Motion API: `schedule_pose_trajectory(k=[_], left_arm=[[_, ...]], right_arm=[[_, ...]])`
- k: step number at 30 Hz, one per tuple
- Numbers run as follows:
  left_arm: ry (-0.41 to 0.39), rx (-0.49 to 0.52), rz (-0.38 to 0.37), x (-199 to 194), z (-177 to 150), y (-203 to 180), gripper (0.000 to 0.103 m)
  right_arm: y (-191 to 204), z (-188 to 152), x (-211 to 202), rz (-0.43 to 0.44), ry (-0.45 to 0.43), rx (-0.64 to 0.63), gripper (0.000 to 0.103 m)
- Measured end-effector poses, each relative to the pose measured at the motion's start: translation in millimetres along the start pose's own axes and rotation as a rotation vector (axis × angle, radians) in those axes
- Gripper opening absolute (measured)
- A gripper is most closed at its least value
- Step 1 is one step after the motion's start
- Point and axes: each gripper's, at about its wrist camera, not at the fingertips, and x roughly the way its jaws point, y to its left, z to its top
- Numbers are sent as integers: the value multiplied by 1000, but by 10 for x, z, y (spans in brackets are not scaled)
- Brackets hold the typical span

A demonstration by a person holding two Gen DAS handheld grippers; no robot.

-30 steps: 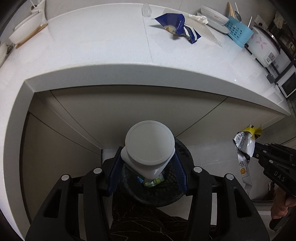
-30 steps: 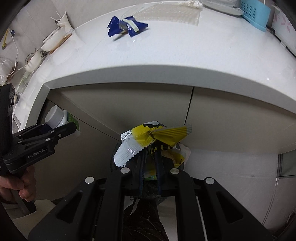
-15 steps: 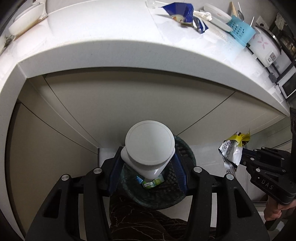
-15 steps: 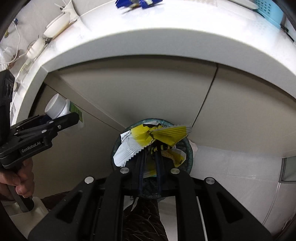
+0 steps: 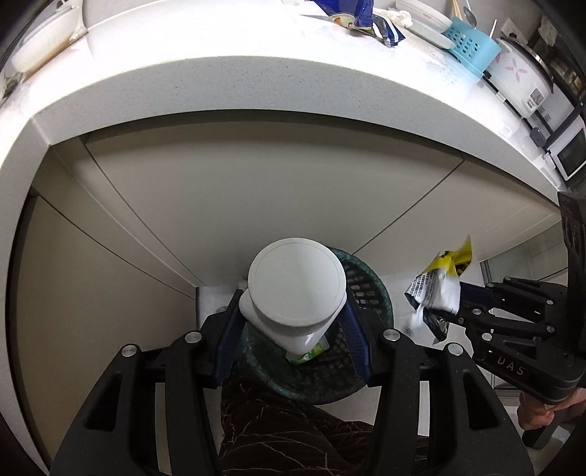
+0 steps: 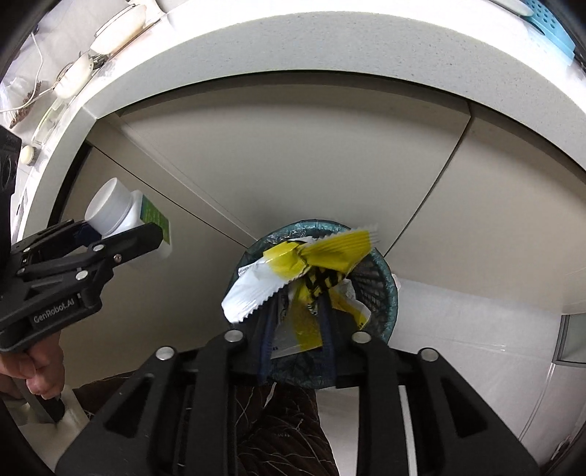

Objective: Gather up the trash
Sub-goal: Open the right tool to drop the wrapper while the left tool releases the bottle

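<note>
White plastic fills the middle of the left wrist view: a white bottle (image 5: 296, 289) with a ribbed lid, clamped on both sides by the blue-padded fingers of the left gripper (image 5: 293, 322), held directly above the dark green mesh bin (image 5: 370, 293). A scrap of green label peeks out under the bottle. The bin stands on the floor against the beige cabinet doors (image 5: 256, 190), under the overhang of the white counter (image 5: 219, 69). Off to the right of the bin, the right gripper (image 5: 457, 296) comes in from the side, pinching a crumpled yellow and white wrapper (image 5: 436, 289) that hangs beside the bin's rim, not over it. Up on the counter, far above the bin, lie a blue snack bag (image 5: 366, 18), a light blue basket (image 5: 472, 44) and a rice cooker (image 5: 520, 80).

Over to the right wrist view: the wrapper (image 6: 304, 278) is bunched between the right gripper's (image 6: 300, 322) fingers, which are closed tight on it, with the bin (image 6: 388, 289) right behind and below it. Yellow foil fans out across the bin's mouth, white serrated edge drooping to its left. Left of the bin, well apart from it, the left gripper (image 6: 121, 234) shows side-on, fingers squeezing the bottle (image 6: 121, 216), green label facing the cabinet. A hand (image 6: 40, 362) grips its handle.
</note>
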Motion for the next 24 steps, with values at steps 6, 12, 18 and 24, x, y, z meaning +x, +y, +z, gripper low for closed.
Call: schedule_pose_trajectory(k=[6, 12, 18, 24], left_arm=[[7, -10, 4, 23, 0, 7, 50], [15, -7, 3, 61, 11, -26, 50], [21, 7, 2, 87, 16, -37, 50], [26, 38, 0, 128, 13, -87, 50]], right_arm=[[6, -2, 8, 1, 1, -3, 34], [16, -29, -10, -1, 3, -8, 42], [0, -40, -15, -11, -10, 0, 57], [-99, -64, -119, -66, -57, 41, 80]])
